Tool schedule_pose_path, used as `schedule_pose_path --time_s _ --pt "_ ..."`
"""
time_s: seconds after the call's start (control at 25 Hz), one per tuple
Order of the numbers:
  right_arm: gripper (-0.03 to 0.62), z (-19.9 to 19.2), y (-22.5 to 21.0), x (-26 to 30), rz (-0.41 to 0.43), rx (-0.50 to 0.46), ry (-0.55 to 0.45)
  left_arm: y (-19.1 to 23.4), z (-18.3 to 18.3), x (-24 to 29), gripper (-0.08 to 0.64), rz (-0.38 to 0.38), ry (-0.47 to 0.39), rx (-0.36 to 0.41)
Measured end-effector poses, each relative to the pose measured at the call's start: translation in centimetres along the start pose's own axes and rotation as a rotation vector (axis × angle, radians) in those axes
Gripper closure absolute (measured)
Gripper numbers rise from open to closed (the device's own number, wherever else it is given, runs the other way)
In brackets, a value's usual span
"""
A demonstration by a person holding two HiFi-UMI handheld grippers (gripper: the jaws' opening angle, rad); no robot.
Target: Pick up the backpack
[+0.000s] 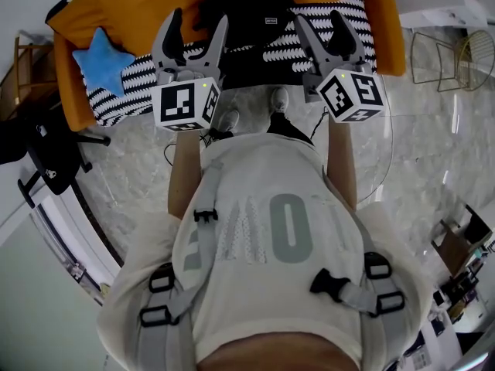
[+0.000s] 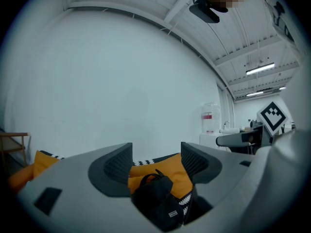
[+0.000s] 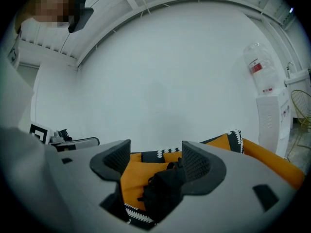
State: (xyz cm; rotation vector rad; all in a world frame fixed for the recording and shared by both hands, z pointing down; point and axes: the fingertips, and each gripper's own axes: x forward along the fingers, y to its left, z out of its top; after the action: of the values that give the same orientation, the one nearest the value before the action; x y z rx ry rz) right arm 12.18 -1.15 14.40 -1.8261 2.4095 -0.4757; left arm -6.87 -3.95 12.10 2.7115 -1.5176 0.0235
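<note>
While the black backpack point(image 1: 247, 10) rests upright on the orange sofa point(image 1: 131, 6), partly on its black-and-white zigzag throw point(image 1: 317, 49), the person holds both tools out roughly level towards it, one on each side. The left gripper point(image 1: 199, 20) has its jaws spread wide with nothing pressed between the pads; its own view frames the bag's top handle just beyond them. The right gripper point(image 1: 318, 20) is equally wide and empty, lined up on the bag's other flank. That two-sided stance suits a soft, bulky bag, likely a grab by handle and body together. Neither tool appears to touch the fabric, though the wide-angle views make the gap hard to judge. A blue star cushion point(image 1: 104, 56) lies well apart at the sofa's left.
</note>
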Motion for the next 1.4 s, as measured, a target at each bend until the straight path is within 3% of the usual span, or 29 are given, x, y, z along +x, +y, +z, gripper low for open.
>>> schedule_pose_path --time_s 0.24,0.6,0.84,1.2,1.4 --pt "0.287 -1.6 -1.6 2.4 0.047 0.0 0.057 1.1 -4.7 1.5 0.264 0.038 0.104 -0.037" --pt "0.285 -7.9 -8.4 10.2 0.101 -0.046 0.194 4.1 -16.4 7.3 0.264 0.11 0.27 -0.029" --pt "0.285 -17.6 -13.2 16.1 0.144 -0.088 0.339 6.0 -26.8 10.1 0.264 0.165 0.4 -0.014" --pt "0.284 -33.9 -20.8 21.6 0.155 -0.091 0.563 6.6 -41.0 13.1 0.264 0.224 0.533 -0.102" --pt "0.285 -39.9 -23.0 23.3 0.156 -0.034 0.642 7.8 -44.6 14.6 0.264 0.28 0.558 -0.074"
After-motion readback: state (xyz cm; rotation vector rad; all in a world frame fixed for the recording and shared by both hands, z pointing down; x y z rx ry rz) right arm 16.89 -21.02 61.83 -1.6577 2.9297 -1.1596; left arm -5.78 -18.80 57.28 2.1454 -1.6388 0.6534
